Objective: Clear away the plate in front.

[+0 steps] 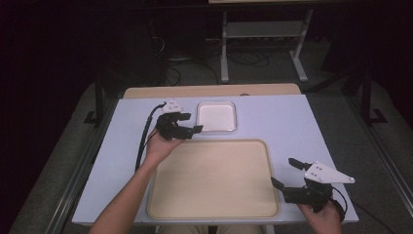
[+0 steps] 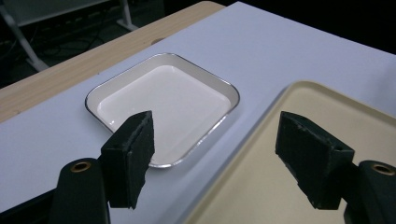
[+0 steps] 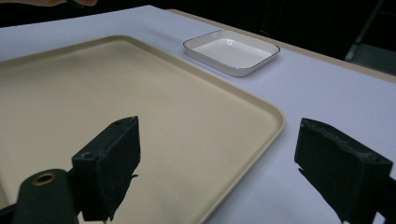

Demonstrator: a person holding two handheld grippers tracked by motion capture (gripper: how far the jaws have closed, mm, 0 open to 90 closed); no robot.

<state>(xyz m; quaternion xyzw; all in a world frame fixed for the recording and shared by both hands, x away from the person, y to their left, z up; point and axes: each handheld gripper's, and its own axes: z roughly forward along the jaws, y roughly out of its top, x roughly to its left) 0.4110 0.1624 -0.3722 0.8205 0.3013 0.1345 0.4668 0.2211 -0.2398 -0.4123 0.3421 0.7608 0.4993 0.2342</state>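
Square white dish sat empty on pale blue tabletop, just behind far edge of beige tray, apart from it. Left gripper hovered just beside dish's left rim, pointed twd it, jaws apart w/ nothing between; near corner of dish lay straight ahead. Right gripper well apart at tray's right edge, jaws wide, also empty. Left hand clearly nearer, so likely reached for near rim

Dish behind tray on the table

The dish sits on the table just behind the tray's far edge; left gripper just left of the dish, right gripper at the tray's right edge.
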